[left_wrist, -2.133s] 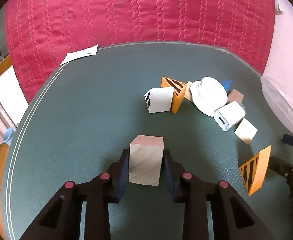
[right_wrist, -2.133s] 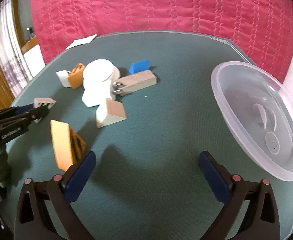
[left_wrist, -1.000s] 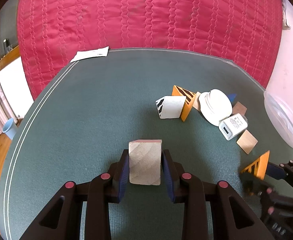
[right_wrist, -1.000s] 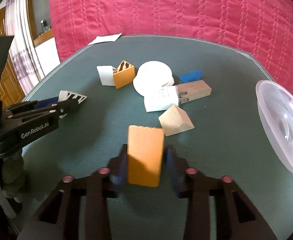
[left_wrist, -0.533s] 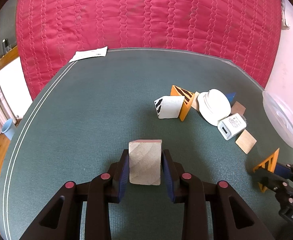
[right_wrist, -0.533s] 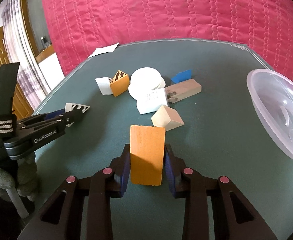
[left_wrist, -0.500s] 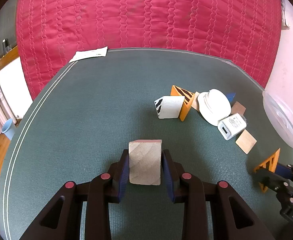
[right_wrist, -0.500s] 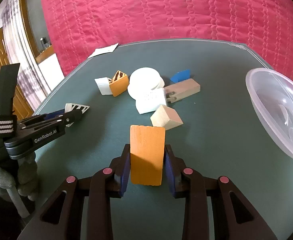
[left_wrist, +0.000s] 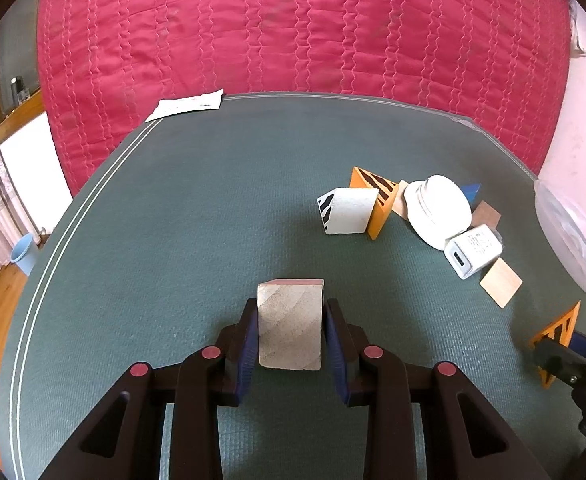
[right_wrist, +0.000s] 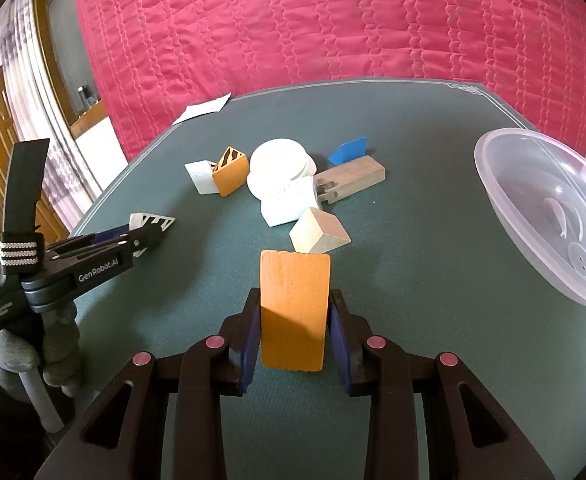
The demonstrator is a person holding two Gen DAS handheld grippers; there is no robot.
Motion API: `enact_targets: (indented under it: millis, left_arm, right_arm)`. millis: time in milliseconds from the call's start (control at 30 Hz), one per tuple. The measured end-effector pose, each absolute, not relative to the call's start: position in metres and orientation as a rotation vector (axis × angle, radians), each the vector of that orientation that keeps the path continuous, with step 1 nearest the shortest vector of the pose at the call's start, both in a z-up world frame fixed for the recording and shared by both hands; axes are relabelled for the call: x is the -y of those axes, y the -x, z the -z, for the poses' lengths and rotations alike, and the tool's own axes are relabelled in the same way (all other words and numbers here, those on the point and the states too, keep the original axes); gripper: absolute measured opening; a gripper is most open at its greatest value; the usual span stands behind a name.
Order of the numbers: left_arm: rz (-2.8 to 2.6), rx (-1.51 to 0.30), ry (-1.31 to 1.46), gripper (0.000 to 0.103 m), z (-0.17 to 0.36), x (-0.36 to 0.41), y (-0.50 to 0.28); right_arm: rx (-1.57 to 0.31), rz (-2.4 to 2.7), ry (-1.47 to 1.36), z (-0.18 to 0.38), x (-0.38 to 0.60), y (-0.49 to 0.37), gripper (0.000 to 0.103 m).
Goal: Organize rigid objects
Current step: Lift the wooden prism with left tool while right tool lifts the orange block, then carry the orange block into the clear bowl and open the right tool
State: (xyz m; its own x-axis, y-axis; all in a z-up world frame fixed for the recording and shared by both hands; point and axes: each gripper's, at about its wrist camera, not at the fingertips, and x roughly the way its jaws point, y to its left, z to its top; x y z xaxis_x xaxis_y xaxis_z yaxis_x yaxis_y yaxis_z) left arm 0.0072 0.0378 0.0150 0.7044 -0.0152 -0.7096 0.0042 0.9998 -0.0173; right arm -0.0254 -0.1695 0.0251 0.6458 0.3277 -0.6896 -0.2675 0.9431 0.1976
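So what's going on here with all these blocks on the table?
A person is sorting blocks with two handheld grippers. The left gripper is clamped on a pale wooden block; the right gripper is clamped on an orange block. More blocks, a white round lid and a white charger lie clustered on the green mat, near a clear plastic bowl.

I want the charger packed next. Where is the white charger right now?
In the left wrist view the white charger lies on the green mat at right, against the round white disc, with a pale wooden wedge just in front.
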Motion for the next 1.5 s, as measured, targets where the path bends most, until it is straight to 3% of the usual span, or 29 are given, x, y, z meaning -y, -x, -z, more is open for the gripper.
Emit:
enact_targets:
  millis: [1000,1500]
  left_arm:
    - [-0.041,-0.801,-0.028,0.033,-0.013,-0.020,-0.001]
    - [-0.007,-0.808,-0.029,0.031,-0.013,-0.009,0.003]
  right_arm:
    - [-0.774,-0.276,-0.108,-0.033,0.217,0.031,0.033]
    - [-0.668,-0.086,-0.196,-0.061,0.288,0.024,0.033]
